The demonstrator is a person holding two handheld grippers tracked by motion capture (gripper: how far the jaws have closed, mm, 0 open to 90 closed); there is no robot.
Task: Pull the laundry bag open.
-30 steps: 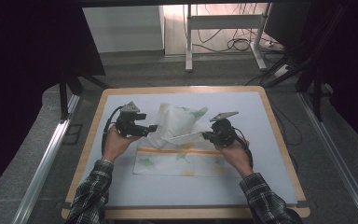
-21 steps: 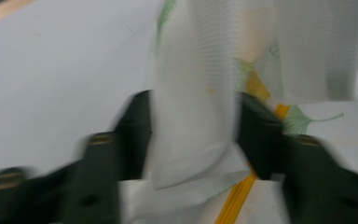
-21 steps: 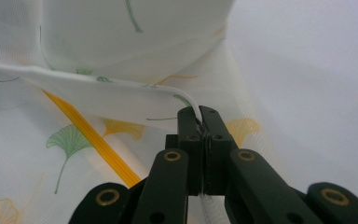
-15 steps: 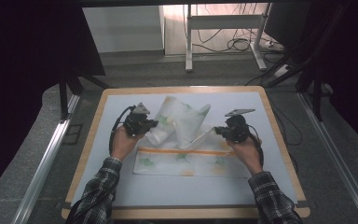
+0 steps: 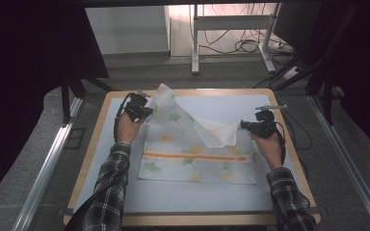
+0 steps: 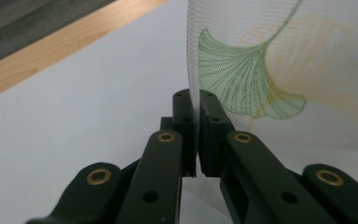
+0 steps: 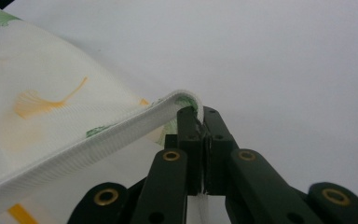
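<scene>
**Mesh cloth stretched between two clamped corners**

White mesh cloth printed with green and yellow ginkgo leaves and crossed by an orange stripe (image 5: 192,156) is spread over the pale blue mat of the wood-rimmed table (image 5: 279,202). Its near half lies flat; its far half is lifted and folded back toward the middle.

The left gripper (image 5: 142,111) is seen at about ten o'clock from the cloth's centre, its jaws pressed together on a thin edge of the mesh, as the left gripper view shows (image 6: 196,109); these jaws have just been closing, with the cloth between them. The right gripper (image 5: 244,126) sits at about three o'clock, its jaws likewise clamped on the thick white hem at a corner (image 7: 199,114).

The relation that matters is the line between the two pinched points: it runs roughly from ten to three o'clock, slightly skewed against the orange stripe, which marks the cloth's long axis from nine to three. Each hand is nearest its own corner. The raised flap sags between them, so an even outward and far-side pull is judged necessary to lay it flat.

No containers are present.
</scene>
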